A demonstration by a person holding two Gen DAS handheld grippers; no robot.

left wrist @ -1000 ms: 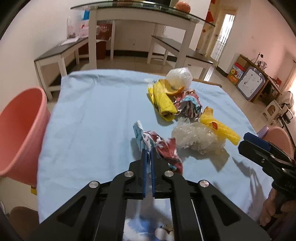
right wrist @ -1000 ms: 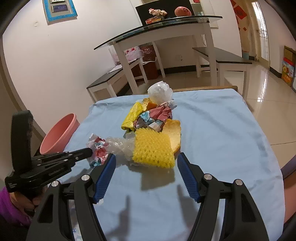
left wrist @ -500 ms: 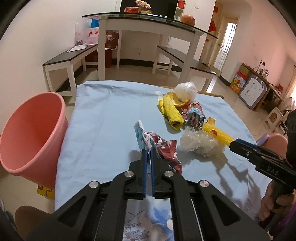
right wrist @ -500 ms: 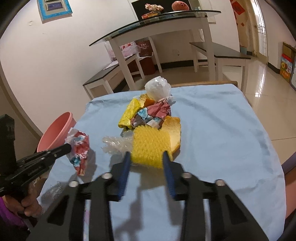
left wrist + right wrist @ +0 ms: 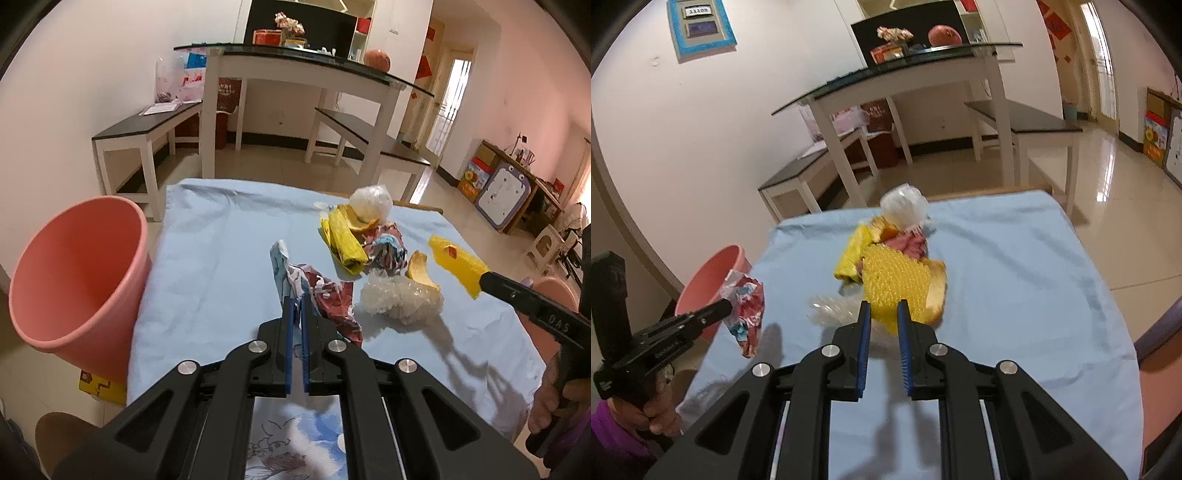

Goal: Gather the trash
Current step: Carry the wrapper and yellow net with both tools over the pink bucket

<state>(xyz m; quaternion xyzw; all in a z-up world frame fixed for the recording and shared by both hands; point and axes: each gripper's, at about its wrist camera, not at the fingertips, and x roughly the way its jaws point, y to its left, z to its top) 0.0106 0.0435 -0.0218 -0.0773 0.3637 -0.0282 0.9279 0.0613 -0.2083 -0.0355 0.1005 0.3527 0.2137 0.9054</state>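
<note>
My left gripper [image 5: 295, 306] is shut on a crumpled red, white and blue wrapper [image 5: 317, 291], which hangs above the blue tablecloth [image 5: 221, 240]. From the right wrist view that wrapper [image 5: 746, 310] dangles from the left gripper [image 5: 726, 304] near the pink bin [image 5: 709, 280]. My right gripper [image 5: 884, 314] has its jaws closing, pads pressed on a yellow bubble-wrap sheet [image 5: 894, 280]. In the left wrist view the yellow sheet [image 5: 458, 264] is held off the cloth at the right gripper [image 5: 484, 280].
A pink bin [image 5: 74, 280] stands off the table's left edge. On the cloth lie a yellow wrapper [image 5: 343, 240], a clear bag [image 5: 371, 201], crumpled paper [image 5: 384, 249], a peel [image 5: 421, 271] and clear bubble wrap [image 5: 399, 299]. A glass-topped table [image 5: 303, 62] and benches stand behind.
The right jaws have closed from wide open onto the yellow bubble wrap and raised it. The left gripper has lifted the wrapper off the cloth, and the pink bin shows more fully.
</note>
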